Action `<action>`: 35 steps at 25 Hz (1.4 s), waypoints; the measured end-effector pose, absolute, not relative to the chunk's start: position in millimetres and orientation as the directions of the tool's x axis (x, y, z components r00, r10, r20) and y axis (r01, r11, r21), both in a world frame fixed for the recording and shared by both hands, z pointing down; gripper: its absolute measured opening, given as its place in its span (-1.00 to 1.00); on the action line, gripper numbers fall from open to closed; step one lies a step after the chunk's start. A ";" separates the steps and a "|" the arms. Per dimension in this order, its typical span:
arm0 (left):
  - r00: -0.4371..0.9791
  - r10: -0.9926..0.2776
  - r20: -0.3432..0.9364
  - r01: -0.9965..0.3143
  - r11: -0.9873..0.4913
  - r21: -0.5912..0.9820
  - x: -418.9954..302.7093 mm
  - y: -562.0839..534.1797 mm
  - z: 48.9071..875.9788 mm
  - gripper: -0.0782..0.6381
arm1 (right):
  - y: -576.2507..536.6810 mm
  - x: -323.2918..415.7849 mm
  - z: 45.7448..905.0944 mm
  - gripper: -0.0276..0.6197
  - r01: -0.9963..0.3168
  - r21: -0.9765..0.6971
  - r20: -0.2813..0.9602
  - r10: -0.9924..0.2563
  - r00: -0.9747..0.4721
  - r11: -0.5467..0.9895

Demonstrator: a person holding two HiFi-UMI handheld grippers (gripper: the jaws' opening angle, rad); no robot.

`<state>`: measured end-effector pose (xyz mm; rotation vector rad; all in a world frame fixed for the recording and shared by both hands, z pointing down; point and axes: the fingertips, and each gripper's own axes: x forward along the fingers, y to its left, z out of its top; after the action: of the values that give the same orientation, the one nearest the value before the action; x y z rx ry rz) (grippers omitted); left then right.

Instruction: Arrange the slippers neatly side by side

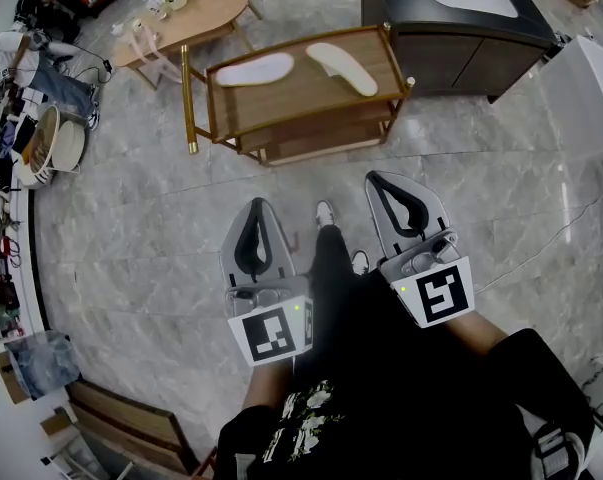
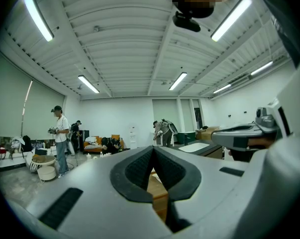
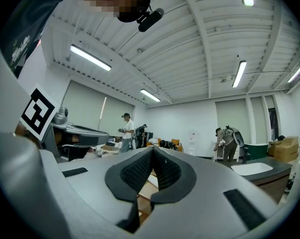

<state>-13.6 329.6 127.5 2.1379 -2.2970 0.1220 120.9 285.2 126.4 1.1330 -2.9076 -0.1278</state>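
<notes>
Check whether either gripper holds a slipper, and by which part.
Nothing is held. The left gripper and right gripper are both shut with nothing between their jaws. The slippers lie apart on the cart.

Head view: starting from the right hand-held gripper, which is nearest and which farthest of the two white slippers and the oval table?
From the right hand-held gripper:
1. Right slipper, on the right side of the wooden shelf.
2. Left slipper, on the left side of the same top.
3. Oval table, beyond the shelf, upper left.
</notes>
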 end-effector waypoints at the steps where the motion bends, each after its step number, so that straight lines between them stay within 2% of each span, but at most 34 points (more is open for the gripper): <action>1: -0.071 -0.996 0.055 -0.996 0.068 -0.054 -13.9 327.3 127.9 -0.78 | 283.6 120.2 127.3 -0.92 -0.674 0.083 -0.010 -0.676 -0.737 0.734; 25: -0.088 -0.990 0.107 -0.994 0.081 -0.074 -53.0 262.5 135.9 -0.78 | 215.6 78.3 137.7 -0.92 -0.650 0.055 0.001 -0.651 -0.759 0.758; 35: -0.023 -0.996 0.092 -0.999 0.020 -0.026 -66.6 206.9 131.7 -0.78 | 168.3 65.1 130.8 -0.92 -0.681 0.083 -0.007 -0.682 -0.731 0.728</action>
<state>-66.6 206.9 131.7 2.1625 -2.2096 0.1282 65.1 168.3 130.8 1.1431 -2.8985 -0.1241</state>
